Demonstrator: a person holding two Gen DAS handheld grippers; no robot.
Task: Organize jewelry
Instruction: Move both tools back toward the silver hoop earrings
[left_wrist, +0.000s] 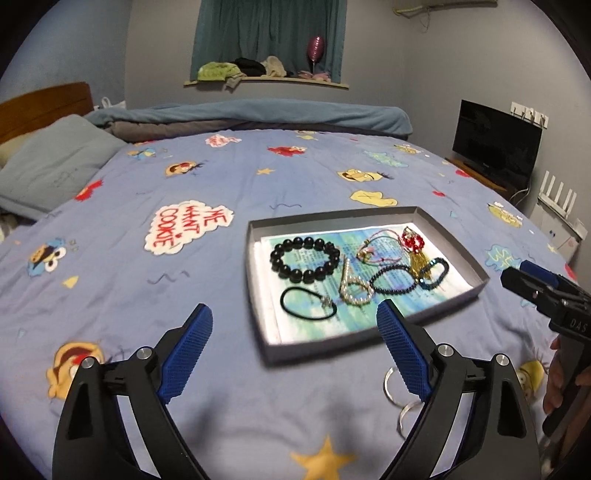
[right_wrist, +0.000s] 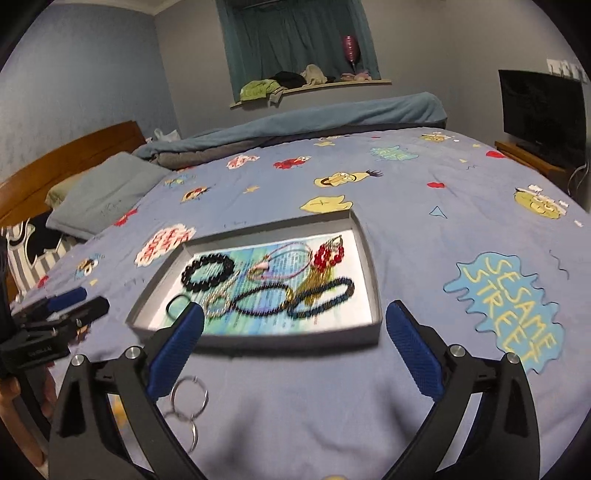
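Observation:
A shallow grey tray (left_wrist: 476, 275) (right_wrist: 376, 295) lies on the bed with jewelry inside: a black bead bracelet (left_wrist: 304, 258) (right_wrist: 207, 271), a black hair tie (left_wrist: 308, 304), a silver chain (left_wrist: 352, 290), dark blue bead strands (left_wrist: 410, 278) (right_wrist: 321, 295), pink cords (left_wrist: 380, 247) and a red bead piece with gold tassel (left_wrist: 415, 245) (right_wrist: 328, 256). Silver rings (left_wrist: 393, 384) (right_wrist: 188, 398) lie on the sheet in front of the tray. My left gripper (left_wrist: 295, 347) is open and empty, just short of the tray. My right gripper (right_wrist: 295, 343) is open and empty, also before the tray.
The bed has a blue cartoon sheet (left_wrist: 147, 295) (right_wrist: 424, 369). A pillow (left_wrist: 55, 162) and a folded blanket (left_wrist: 258, 114) lie at the far side. A TV (left_wrist: 495, 144) stands on a stand to the right. The other gripper shows at the frame edge (left_wrist: 543, 295) (right_wrist: 55, 314).

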